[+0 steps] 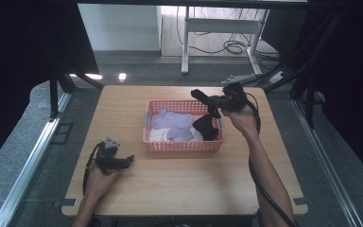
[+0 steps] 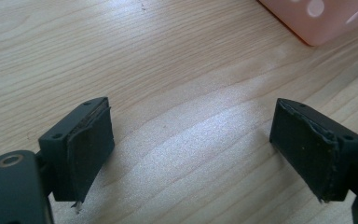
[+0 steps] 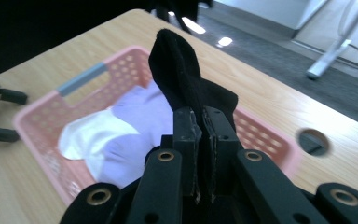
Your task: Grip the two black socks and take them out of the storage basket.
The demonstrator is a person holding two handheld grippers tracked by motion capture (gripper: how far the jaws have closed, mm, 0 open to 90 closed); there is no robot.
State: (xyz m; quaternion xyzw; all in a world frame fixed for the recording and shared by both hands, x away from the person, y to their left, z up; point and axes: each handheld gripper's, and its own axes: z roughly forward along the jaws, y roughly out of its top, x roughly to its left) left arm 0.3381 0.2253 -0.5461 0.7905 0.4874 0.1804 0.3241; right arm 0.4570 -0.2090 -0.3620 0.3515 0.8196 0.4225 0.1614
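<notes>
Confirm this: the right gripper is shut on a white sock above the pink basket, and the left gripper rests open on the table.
One detail is wrong: the sock in the right gripper is black, not white. The right gripper view shows its jaws shut on the black sock above the pink basket; the pale items lie inside the basket. The left gripper does rest open on the table.
</notes>
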